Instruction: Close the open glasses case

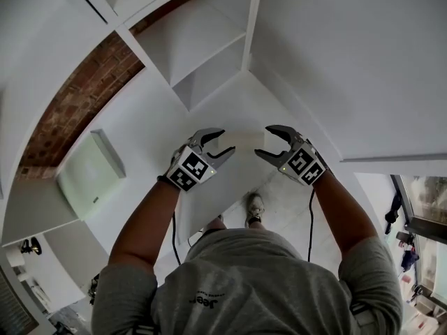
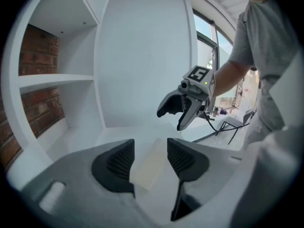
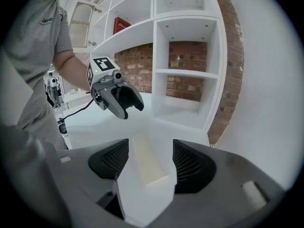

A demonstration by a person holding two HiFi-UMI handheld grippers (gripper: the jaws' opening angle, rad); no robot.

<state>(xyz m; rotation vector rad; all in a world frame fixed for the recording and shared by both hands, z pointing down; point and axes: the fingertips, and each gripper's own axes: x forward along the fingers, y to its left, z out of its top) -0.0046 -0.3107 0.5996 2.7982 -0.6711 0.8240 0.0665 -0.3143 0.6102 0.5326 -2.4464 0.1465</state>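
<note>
A white tabletop [image 1: 209,110] is being framed by a white shelving unit [image 1: 192,54], with a red brick wall [image 1: 77,107] showing behind the open compartments. A red box [image 3: 121,24] is being kept on an upper shelf, as seen in the right gripper view.

The glasses case [image 1: 244,139], a pale cream oblong, is lying flat on the tabletop between the two grippers. It is being seen as a plain closed block; no raised lid is being shown in any view.

The left gripper [image 1: 223,144] is being held above the table at the case's left end, with its jaws standing partly apart. Nothing is being gripped: in the left gripper view the case is only being seen through the gap, lower down on the table and clear of both pads.

The right gripper [image 1: 264,142] is being held at the case's right end, facing the left one, with its jaws likewise parted and a little wider. Its pads are not being pressed on anything; the case is lying beyond them, lengthwise along the gap.

A grey T-shirt [image 1: 258,285] is being worn by the person, and both forearms are being stretched forward.
</note>
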